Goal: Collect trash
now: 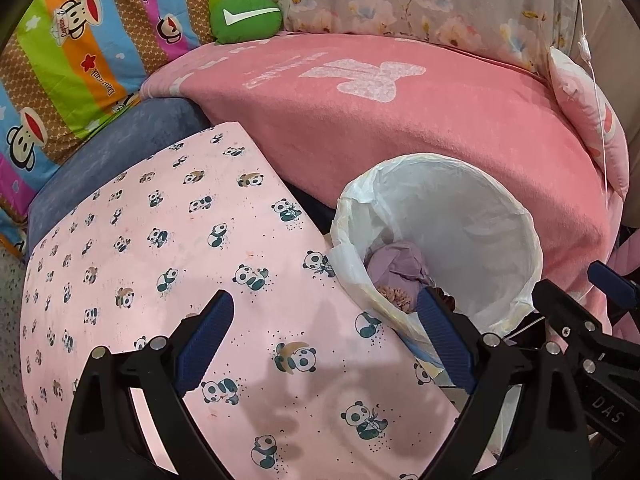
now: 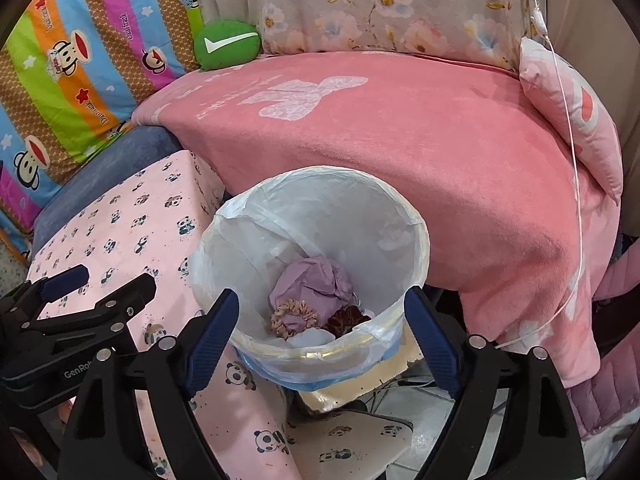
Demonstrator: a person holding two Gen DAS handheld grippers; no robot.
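Observation:
A round bin with a white plastic liner [image 2: 416,240] [image 1: 520,216] stands beside a pink panda-print table [image 1: 168,280] [image 2: 120,232]. Inside lie a crumpled purple paper [image 2: 308,284] [image 1: 394,266], a beige scrunchie [image 2: 290,316], a dark red scrunchie [image 2: 346,318] and a white scrap [image 2: 312,338]. My right gripper [image 2: 322,312] is open and empty, just above the bin's near rim. My left gripper [image 1: 326,314] is open and empty over the table's right edge, its right finger [image 1: 444,332] at the bin's rim. Each gripper shows in the other's view, the right [image 1: 580,286] and the left [image 2: 108,280].
A pink blanket [image 1: 400,128] covers a sofa behind the bin. A green cushion [image 1: 246,18], a striped monkey-print cushion [image 1: 72,60], a floral cushion [image 2: 380,4] and a pink pillow [image 2: 576,112] lie around it. A thin white cord [image 2: 570,168] hangs at the right. Tiled floor [image 2: 424,436] shows below the bin.

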